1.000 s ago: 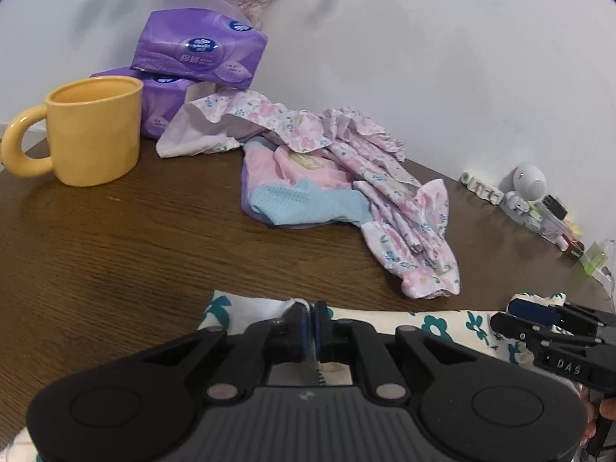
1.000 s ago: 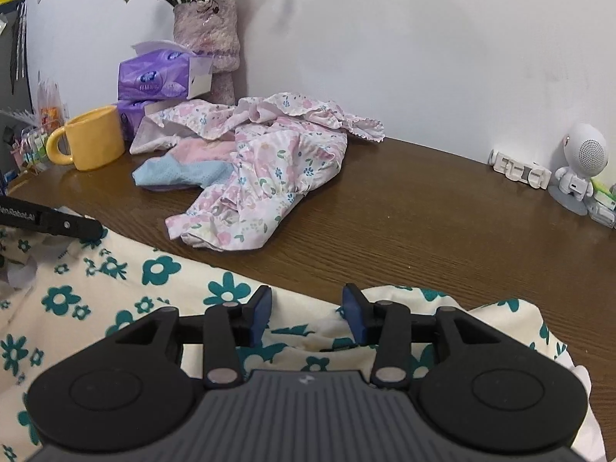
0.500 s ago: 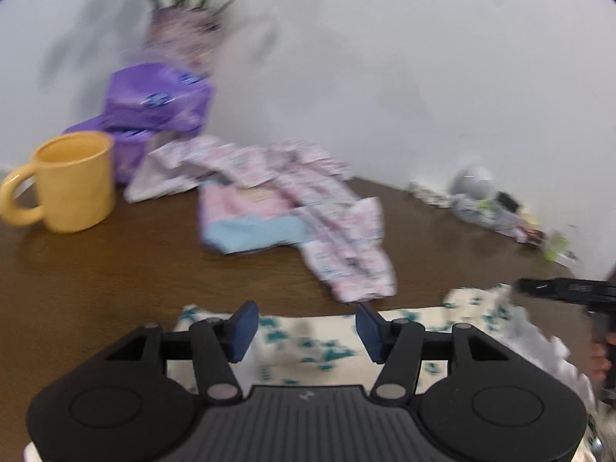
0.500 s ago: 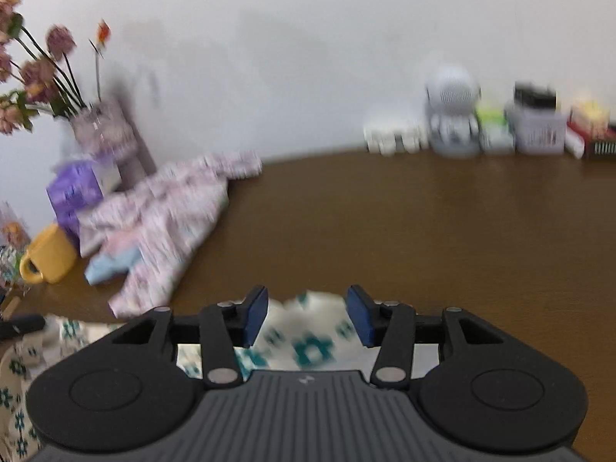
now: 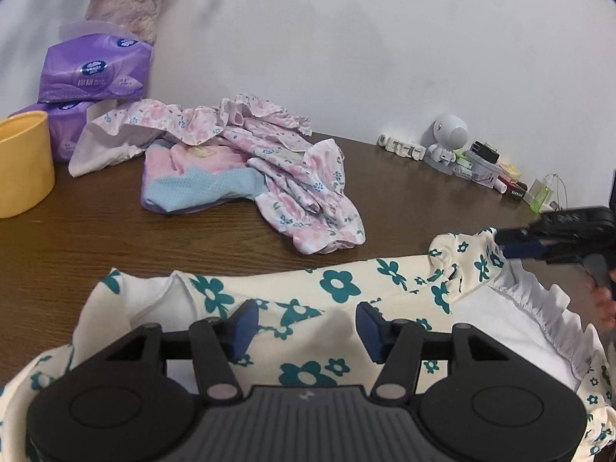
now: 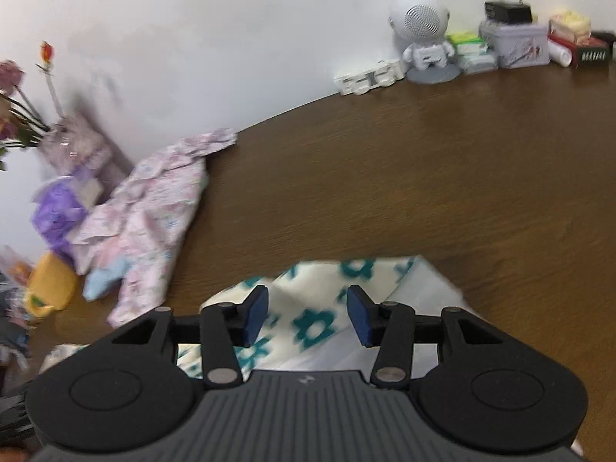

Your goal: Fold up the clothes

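**Both tongs released over the floral garment**

The left gripper (image 5: 302, 325) is hovering with jaws spread, gripping nothing, above the cream teal-flowered garment (image 5: 346, 285) lying on the wooden table (image 5: 115, 238). The right gripper (image 6: 306, 317) is likewise gaping over a garment corner. Only the left view is showing the frilled white hem (image 5: 539, 296); the right view is blurring. Beyond, a pink clothes pile (image 5: 250, 169), yellow mug (image 5: 23, 169), tissue packs (image 5: 96, 73) and robot figurine (image 6: 421, 34) are sitting.

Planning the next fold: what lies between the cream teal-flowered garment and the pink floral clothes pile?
Only bare brown wooden table separates garment from pile, per the left wrist view.
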